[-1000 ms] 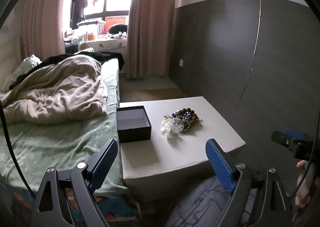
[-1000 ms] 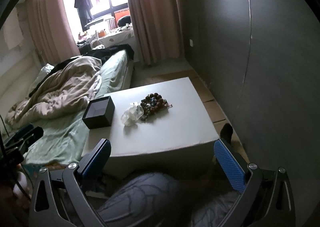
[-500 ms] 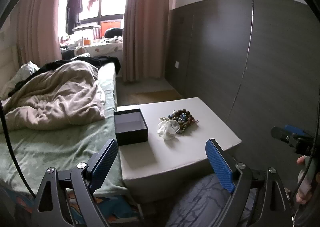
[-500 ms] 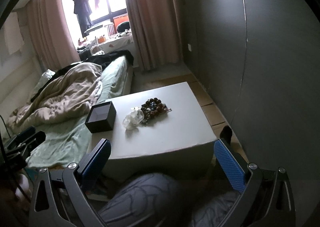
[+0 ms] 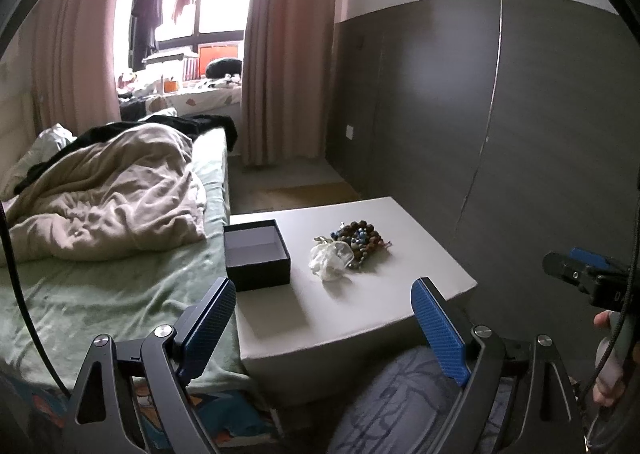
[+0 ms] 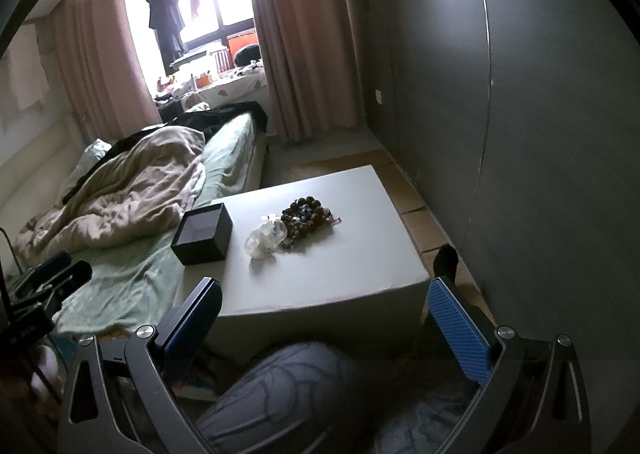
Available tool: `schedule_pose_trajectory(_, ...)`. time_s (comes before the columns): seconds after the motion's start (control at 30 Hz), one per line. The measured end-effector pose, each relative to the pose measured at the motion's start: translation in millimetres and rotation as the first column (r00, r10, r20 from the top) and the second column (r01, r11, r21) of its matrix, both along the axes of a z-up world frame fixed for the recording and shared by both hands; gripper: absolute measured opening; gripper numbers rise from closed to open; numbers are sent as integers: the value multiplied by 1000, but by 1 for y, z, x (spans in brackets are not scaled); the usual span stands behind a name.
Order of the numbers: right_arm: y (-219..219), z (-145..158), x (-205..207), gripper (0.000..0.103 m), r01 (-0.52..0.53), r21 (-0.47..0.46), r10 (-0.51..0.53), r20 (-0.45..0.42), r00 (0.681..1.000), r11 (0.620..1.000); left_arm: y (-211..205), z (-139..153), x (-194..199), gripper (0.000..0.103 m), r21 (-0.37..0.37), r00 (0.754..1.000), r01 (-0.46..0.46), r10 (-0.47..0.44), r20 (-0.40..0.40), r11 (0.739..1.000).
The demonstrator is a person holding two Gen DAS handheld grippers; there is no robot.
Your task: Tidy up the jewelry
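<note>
both tongs (image 5: 324, 318) (image 6: 324, 318) spread, empty; bead pile (image 5: 362, 240) long axis toward open box (image 5: 256, 254).

We are holding the left gripper (image 5: 322, 324) wide apart and short of the table (image 5: 360, 318), whose near half is lying bare ahead of it. Beyond that strip, the open black box (image 5: 256, 256) is standing ahead to the left, and the bead pile (image 5: 362, 240) with its white pouch (image 5: 330, 262) ahead to the right, leaving a gap between them. The right gripper (image 6: 324, 320) is also spread, with our knee (image 6: 288, 394) sitting just below it.
</note>
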State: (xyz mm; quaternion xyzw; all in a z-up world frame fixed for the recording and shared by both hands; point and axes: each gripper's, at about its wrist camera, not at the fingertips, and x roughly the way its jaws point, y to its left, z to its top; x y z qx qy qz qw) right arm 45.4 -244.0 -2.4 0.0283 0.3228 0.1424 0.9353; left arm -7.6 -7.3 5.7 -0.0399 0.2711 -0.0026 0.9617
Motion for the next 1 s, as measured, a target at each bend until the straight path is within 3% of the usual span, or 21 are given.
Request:
schedule_pose_trajectory(0.47, 1, 6, -5, 103, -6, -7, 7, 18, 1000, 1000, 3, 1, 6, 90, 9, 1000, -16, 16, -5, 1000)
schedule_pose_trajectory(1.0, 5, 18, 40, 103, -15, -22, 15, -10, 1000, 1000, 10, -1, 47, 90, -14, 1000, -2, 2, -29, 1000)
